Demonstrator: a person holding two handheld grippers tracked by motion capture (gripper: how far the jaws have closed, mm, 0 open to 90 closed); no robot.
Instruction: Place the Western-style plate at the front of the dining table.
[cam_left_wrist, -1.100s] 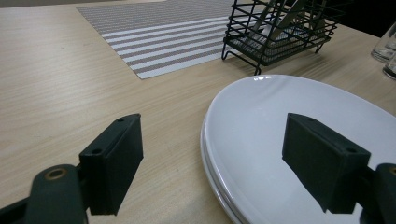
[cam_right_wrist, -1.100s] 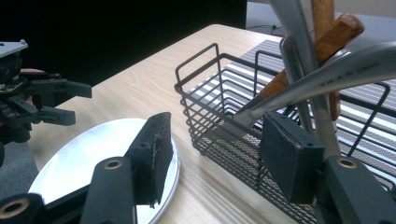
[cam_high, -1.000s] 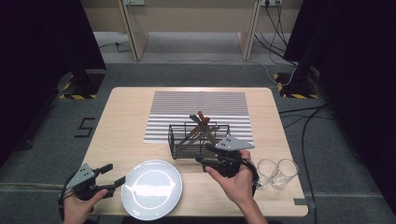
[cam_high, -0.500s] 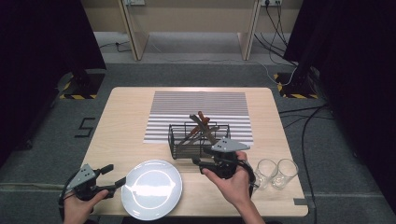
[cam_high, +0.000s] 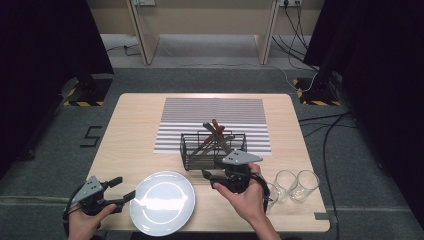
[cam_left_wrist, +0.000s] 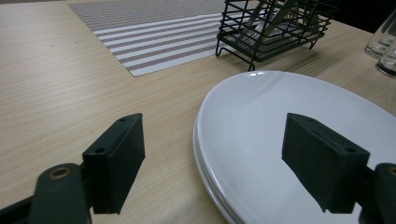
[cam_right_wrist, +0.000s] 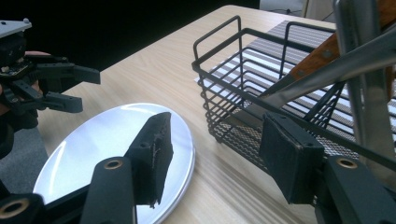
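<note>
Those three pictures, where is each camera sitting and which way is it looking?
High view: above the person's side, looking forward and down on the table; both hands, left gripper and right gripper show.
Left gripper view: rides the left gripper, looking over the white plate toward the wire basket; its two black jaws show.
Right gripper view: rides the right gripper, facing basket and plate; its jaws and the left gripper show.
All three share plate and basket.

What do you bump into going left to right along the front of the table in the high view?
Left gripper → round white plate → right gripper → two clear drinking glasses.
</note>
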